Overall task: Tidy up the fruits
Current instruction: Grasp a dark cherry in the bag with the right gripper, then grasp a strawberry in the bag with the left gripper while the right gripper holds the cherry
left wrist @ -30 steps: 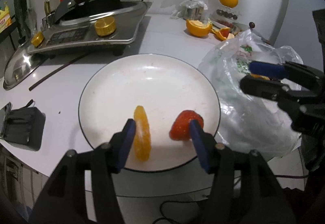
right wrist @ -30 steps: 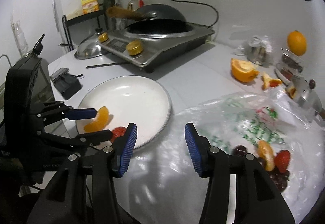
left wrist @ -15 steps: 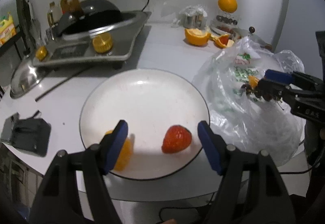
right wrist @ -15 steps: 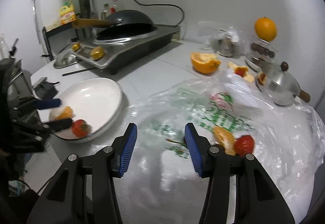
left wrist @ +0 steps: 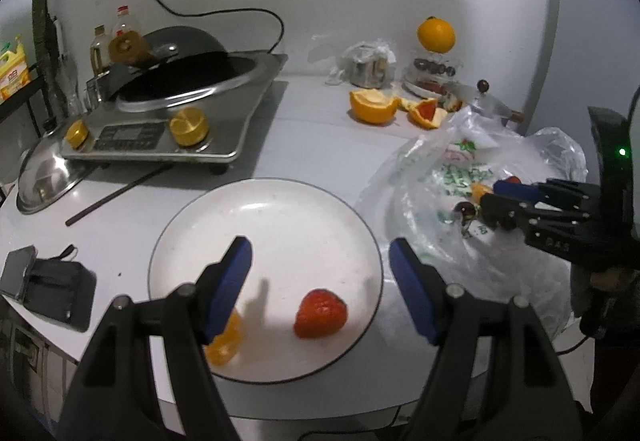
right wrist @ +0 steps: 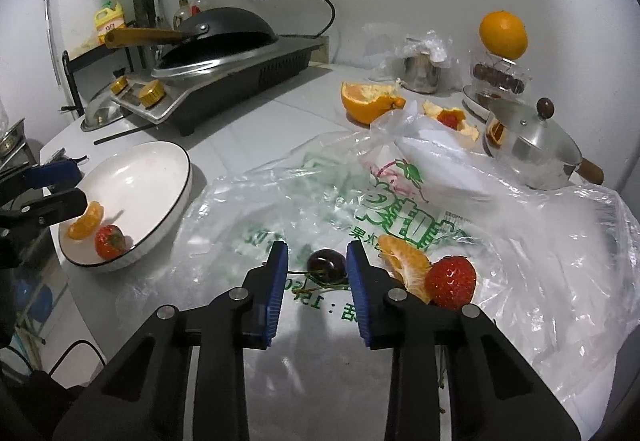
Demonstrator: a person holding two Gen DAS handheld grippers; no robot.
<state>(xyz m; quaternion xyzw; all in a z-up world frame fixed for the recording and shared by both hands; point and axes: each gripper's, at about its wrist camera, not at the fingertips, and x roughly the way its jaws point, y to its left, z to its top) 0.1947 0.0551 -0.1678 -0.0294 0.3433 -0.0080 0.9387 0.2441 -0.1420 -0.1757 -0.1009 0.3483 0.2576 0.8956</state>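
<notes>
Left wrist view: the left gripper (left wrist: 320, 273) hangs above the white plate (left wrist: 280, 201) with jaws spread and nothing between them. An orange segment (left wrist: 224, 341) and a strawberry (left wrist: 320, 315) lie on the plate near its front rim. At the right edge the right gripper (left wrist: 486, 197) reaches into the plastic bag (left wrist: 440, 169) on the table (left wrist: 312, 129).

Right wrist view: the right gripper (right wrist: 316, 261) has its jaws closing around a dark cherry (right wrist: 326, 263) lying on the bag; the pads do not yet appear to press it. A second orange segment (right wrist: 404, 265) and a second strawberry (right wrist: 450, 281) lie just to its right.

Procedure: centre the cherry between the pads, keep the film and stem clear of the closing jaws, and close gently, since the fruit probably bruises or rolls.

View coverage: only the right wrist view shows the cherry clearly and the gap at the pads. Only the left wrist view shows the plate from above, with free space behind the two fruits.
</notes>
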